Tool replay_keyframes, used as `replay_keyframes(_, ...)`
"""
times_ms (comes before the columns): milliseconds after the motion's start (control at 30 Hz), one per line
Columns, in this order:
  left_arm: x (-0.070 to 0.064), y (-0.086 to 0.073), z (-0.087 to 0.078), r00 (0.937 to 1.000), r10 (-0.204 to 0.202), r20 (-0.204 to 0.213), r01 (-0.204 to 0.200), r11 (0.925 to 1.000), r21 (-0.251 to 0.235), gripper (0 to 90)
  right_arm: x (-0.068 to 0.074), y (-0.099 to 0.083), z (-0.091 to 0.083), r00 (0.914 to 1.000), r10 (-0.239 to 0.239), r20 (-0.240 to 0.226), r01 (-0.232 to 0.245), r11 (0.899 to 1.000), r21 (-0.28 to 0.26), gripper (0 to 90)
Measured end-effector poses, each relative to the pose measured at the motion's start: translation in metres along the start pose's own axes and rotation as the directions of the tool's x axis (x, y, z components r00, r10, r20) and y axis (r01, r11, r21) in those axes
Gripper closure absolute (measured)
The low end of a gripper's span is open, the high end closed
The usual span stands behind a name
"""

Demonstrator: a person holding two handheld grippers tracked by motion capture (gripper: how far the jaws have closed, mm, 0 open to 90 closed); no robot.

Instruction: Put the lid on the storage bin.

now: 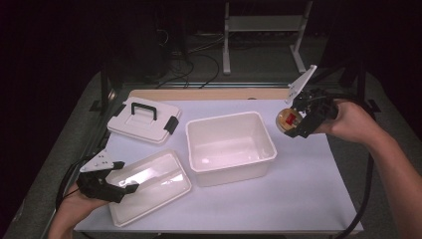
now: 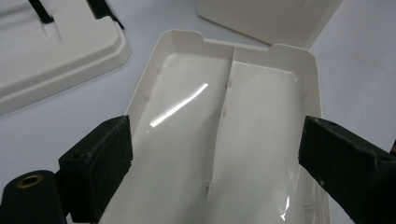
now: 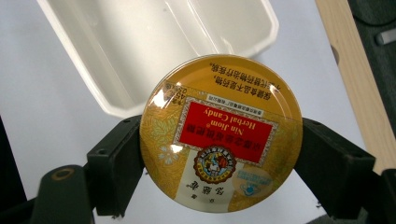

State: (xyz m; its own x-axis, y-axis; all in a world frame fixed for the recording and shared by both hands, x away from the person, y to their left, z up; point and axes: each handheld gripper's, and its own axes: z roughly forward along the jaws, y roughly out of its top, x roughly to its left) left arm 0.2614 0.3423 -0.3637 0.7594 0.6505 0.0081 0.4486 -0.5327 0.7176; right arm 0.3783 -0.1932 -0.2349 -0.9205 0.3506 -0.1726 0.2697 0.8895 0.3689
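Candy tin (image 3: 221, 135), round and gold with a red label, sits pinched edge to edge between the jaws of the right tool (image 1: 298, 119), held in the air just beside the right rim of a deep white bin (image 1: 231, 172). Nearest the camera, at the table's (image 1: 298, 199) front left, the left tool (image 1: 119, 181) hovers with jaws spread wide over a shallow divided tray (image 2: 224, 140), one jaw on each side of it; whether they touch its walls cannot be told. Behind the tray, at far left, lies a white lid (image 1: 130, 127) with a black handle and clips. A wooden strip (image 1: 209, 94) runs along the table's back edge.
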Motion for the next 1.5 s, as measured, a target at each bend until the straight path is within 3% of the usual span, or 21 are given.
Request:
replay_keyframes(400, 0.001, -0.001, 0.0, 1.0, -0.001, 0.002, 0.001, 1.0, -0.001, 9.6, 0.009, 0.034, 0.013, 0.9955, -0.091, -0.026, 0.092, 0.995, 0.026, 20.2)
replay_keyframes(767, 0.0, -0.001, 0.001, 1.0, -0.002, 0.006, 0.002, 1.0, 0.001, 9.6, 0.014, 0.054, 0.035, 0.9895, -0.136, -0.05, 0.139, 0.988, 0.064, 20.2)
replay_keyframes(1500, 0.002, -0.003, 0.0, 1.0, -0.003, 0.005, 0.003, 1.0, 0.004, 9.6, 0.013, 0.075, 0.065, 0.9838, -0.156, -0.087, 0.164, 0.982, 0.09, 20.2)
